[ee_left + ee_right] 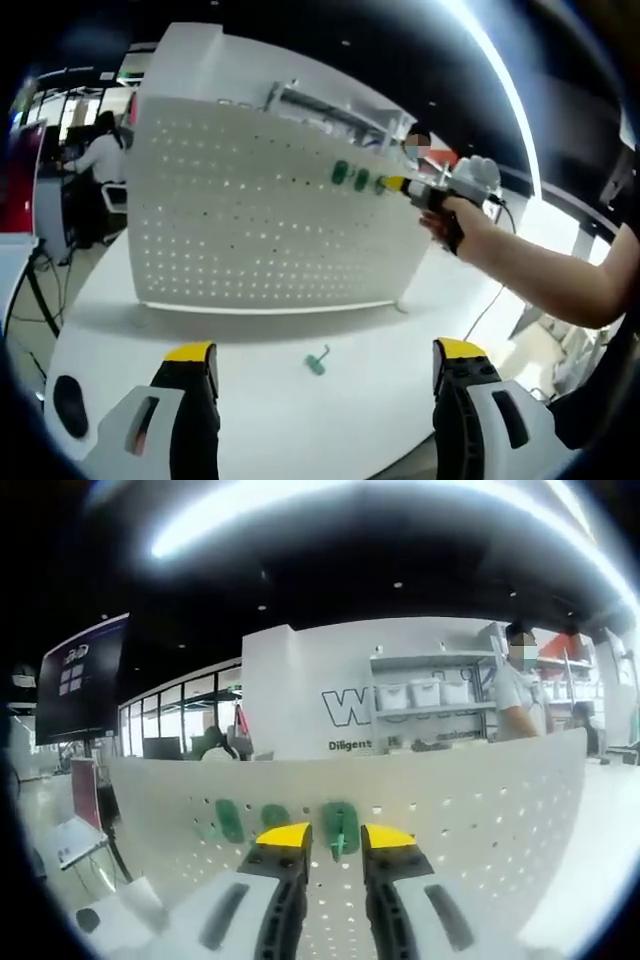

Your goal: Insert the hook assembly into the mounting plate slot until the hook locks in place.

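Right gripper view: right gripper point(335, 838) up against the white perforated mounting plate point(480, 810), which stands upright on the white tabletop point(300, 420). Jaws narrow, yellow tips just either side of a green plastic hook assembly point(340, 827) sitting on the plate face. Hook's long axis runs up-down between the tips. Whether the pads actually pinch it or only flank it, cannot tell. Two more green hooks point(250, 818) already on the plate, just to that side of the one in hand.

Left gripper view confirms from further back: right gripper at the plate's upper area beside the green pieces, person's hand behind it. Left gripper point(325, 365) hangs well back, jaws wide, nothing between them. A spare green hook point(317, 359) lies loose on the tabletop ahead of it, before the plate's foot.

Judgement: right gripper is the working one; the move ahead is straight into the plate along the jaw line.
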`<move>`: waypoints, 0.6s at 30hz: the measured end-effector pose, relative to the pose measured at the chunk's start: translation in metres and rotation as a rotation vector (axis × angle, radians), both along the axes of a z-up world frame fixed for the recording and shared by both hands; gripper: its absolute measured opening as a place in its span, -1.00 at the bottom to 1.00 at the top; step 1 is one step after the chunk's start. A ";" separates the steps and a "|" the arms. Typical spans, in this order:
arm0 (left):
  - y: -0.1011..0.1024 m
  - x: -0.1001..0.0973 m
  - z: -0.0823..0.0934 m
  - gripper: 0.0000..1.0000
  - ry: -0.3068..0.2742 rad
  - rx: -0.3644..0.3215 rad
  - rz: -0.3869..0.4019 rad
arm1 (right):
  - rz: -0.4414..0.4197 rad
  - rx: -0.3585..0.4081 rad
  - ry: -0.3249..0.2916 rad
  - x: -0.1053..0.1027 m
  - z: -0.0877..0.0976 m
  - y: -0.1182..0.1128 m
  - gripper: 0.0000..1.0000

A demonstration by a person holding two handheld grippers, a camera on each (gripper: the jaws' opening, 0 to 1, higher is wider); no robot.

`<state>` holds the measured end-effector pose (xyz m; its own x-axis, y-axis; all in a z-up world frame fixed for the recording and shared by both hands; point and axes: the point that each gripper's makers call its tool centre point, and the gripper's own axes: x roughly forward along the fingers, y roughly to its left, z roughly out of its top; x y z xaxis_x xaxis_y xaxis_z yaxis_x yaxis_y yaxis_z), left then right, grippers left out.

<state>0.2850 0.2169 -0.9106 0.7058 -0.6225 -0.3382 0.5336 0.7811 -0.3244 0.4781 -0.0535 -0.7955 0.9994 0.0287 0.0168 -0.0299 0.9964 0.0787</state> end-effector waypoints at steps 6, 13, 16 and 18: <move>0.002 -0.006 0.003 0.79 -0.006 -0.002 0.002 | 0.004 0.017 0.026 -0.002 -0.005 -0.001 -0.66; 0.007 -0.009 -0.001 0.78 0.004 -0.001 0.012 | -0.004 0.008 0.037 -0.005 -0.012 -0.001 -0.67; 0.007 -0.008 -0.002 0.78 0.007 -0.002 0.011 | -0.007 0.005 0.039 -0.002 -0.012 0.000 -0.68; 0.007 -0.006 -0.002 0.77 0.008 -0.003 0.011 | -0.008 0.000 0.037 0.001 -0.011 0.000 -0.69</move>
